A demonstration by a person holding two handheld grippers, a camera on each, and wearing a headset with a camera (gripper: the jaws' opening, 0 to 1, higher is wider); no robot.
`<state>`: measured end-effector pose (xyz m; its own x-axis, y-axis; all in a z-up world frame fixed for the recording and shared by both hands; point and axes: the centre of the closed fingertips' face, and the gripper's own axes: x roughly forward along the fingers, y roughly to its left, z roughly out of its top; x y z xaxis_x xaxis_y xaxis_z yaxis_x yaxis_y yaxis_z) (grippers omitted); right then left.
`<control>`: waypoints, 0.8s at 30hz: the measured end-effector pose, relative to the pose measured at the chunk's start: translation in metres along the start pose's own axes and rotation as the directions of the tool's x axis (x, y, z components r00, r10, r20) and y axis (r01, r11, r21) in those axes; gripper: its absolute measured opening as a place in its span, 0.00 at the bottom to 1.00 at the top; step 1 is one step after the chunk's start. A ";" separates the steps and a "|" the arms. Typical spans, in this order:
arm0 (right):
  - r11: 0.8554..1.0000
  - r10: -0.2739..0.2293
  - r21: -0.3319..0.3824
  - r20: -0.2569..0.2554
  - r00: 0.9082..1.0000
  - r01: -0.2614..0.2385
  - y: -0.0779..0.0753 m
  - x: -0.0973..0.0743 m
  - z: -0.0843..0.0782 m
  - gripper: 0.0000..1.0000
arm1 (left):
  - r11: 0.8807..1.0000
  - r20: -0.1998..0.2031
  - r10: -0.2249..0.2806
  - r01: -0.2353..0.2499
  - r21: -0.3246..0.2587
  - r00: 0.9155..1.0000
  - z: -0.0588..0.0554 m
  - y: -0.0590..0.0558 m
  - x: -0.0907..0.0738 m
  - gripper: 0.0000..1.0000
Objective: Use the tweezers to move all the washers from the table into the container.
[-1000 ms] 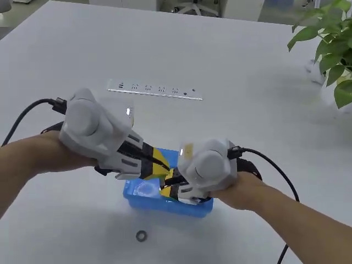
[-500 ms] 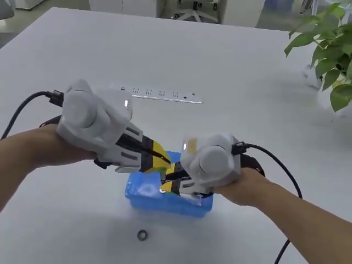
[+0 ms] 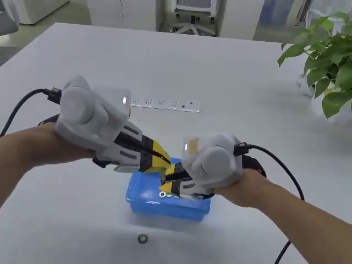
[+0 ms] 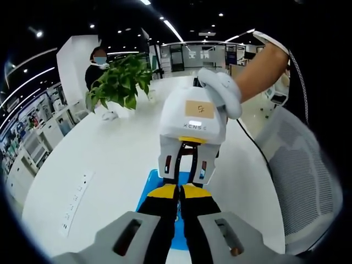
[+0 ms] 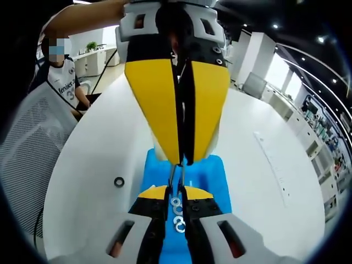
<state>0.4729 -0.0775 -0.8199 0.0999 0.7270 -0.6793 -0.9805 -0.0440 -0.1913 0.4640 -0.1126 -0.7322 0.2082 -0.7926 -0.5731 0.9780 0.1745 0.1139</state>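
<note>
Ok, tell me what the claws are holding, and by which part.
The left claw is shut on the tweezers near one end; their legs reach into the right claw, whose grip cannot be told.

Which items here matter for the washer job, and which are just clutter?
Job:
- tweezers
- container
- washers inside
- loose washer

Lying about:
- power strip
- plant
- chair

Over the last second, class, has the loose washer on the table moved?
No. The washer lies at the same spot off the blue container's near edge; the head view itself has shifted slightly.
</note>
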 end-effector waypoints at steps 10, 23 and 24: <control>1.000 -0.012 -0.022 0.014 1.000 0.013 0.008 -0.009 0.015 0.12 | 1.000 -0.005 0.011 -0.011 0.015 1.000 0.010 -0.011 -0.011 0.05; 0.999 -0.003 -0.033 0.025 1.000 0.004 0.031 -0.012 0.024 0.12 | 1.000 -0.018 0.015 -0.015 0.023 1.000 0.010 -0.032 -0.022 0.05; 0.999 0.000 -0.033 0.026 1.000 0.001 0.032 -0.011 0.025 0.12 | 1.000 -0.019 0.015 -0.014 0.020 1.000 0.009 -0.034 -0.022 0.05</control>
<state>0.4359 -0.0703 -0.8010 0.0957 0.7446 -0.6606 -0.9742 -0.0661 -0.2157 0.4262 -0.1062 -0.7158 0.2222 -0.7786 -0.5869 0.9750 0.1738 0.1385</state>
